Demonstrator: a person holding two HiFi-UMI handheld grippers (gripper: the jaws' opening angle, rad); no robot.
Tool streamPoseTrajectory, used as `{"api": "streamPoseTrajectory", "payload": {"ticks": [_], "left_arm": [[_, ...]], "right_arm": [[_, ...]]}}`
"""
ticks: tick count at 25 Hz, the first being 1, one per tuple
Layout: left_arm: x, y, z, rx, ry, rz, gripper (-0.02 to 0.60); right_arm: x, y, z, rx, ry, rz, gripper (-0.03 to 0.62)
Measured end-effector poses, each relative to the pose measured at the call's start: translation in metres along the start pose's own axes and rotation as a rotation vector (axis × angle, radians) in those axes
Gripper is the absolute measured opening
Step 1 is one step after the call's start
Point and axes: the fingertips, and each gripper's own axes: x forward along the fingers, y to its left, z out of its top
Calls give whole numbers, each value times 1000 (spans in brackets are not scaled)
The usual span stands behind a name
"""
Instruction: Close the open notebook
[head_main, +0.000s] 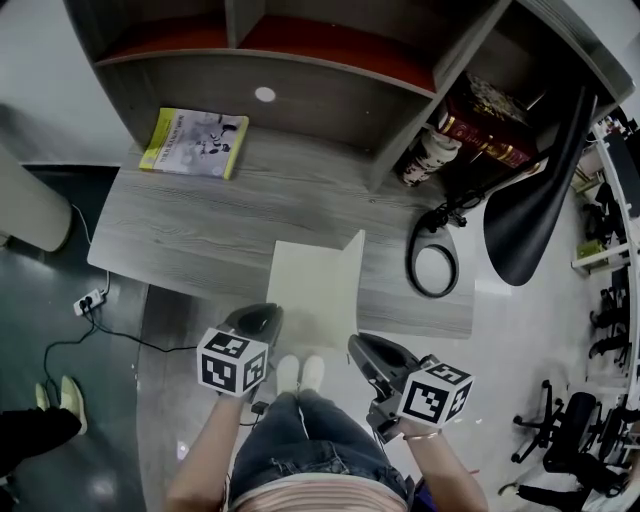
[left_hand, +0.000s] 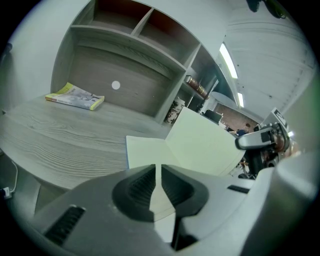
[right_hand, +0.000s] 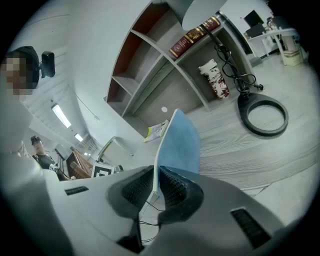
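Counter (head_main: 200, 230): grey wood; notebook (head_main: 300, 290) lies open at its near edge.
Right gripper (head_main: 362, 348): clamped on the raised blue cover (right_hand: 180, 145).
Left gripper (head_main: 255, 318): closed, empty, above the left page.
Risk: the thin cover could slip free, or the unpinned notebook could slide off.

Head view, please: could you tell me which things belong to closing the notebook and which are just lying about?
Belongs to the job: open notebook, one cover raised; right gripper, shut on that cover.
Just lying about: yellow-green book; red book; black ring with cable; patterned cup; power strip.
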Motion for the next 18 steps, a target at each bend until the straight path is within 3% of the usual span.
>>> {"api": "streamPoseTrajectory", "payload": {"ticks": [18], "left_arm": [[-15, 12, -9, -38, -13, 46, 34]], "right_arm": [[28, 20, -7, -34, 61, 61, 46]]}}
